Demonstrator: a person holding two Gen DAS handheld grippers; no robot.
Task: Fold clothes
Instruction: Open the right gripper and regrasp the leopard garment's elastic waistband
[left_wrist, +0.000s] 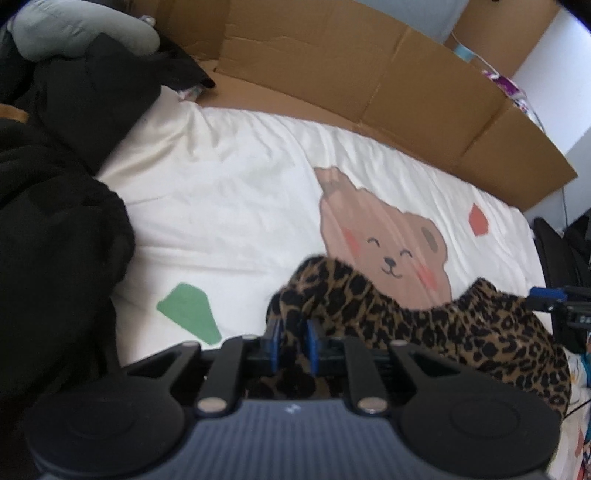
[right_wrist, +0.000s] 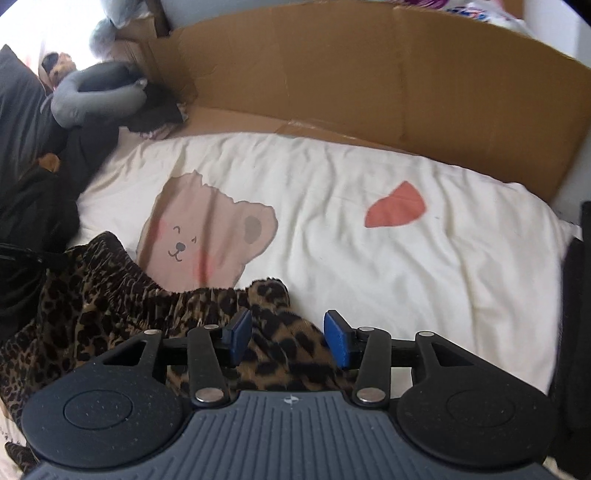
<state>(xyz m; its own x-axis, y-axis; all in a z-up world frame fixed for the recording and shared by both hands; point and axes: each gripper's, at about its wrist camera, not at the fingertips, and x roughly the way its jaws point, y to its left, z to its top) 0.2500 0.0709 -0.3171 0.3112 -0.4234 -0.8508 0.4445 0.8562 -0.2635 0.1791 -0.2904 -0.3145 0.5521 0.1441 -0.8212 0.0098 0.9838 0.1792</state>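
A: State of the left gripper (left_wrist: 293, 341)?

B: Jaws narrow, blue pads on either side of a bunched corner of the leopard-print garment (left_wrist: 461, 332). Whether they press it cannot be told.

A: The right gripper (right_wrist: 288, 338)?

B: Jaws parted wide. A fold of the same garment lies between them, clear of the right-hand pad (right_wrist: 338, 339).

A: Garment location?

B: Near edge of the cream duvet (right_wrist: 369, 258), stretched between both tools, its gathered edge overlapping the printed bear (right_wrist: 207, 236).

A: Beyond that?

B: Black clothing (left_wrist: 55, 221) piled at the left (a grey neck pillow (right_wrist: 96, 99) on top); brown cardboard (right_wrist: 369, 81) along the far side.
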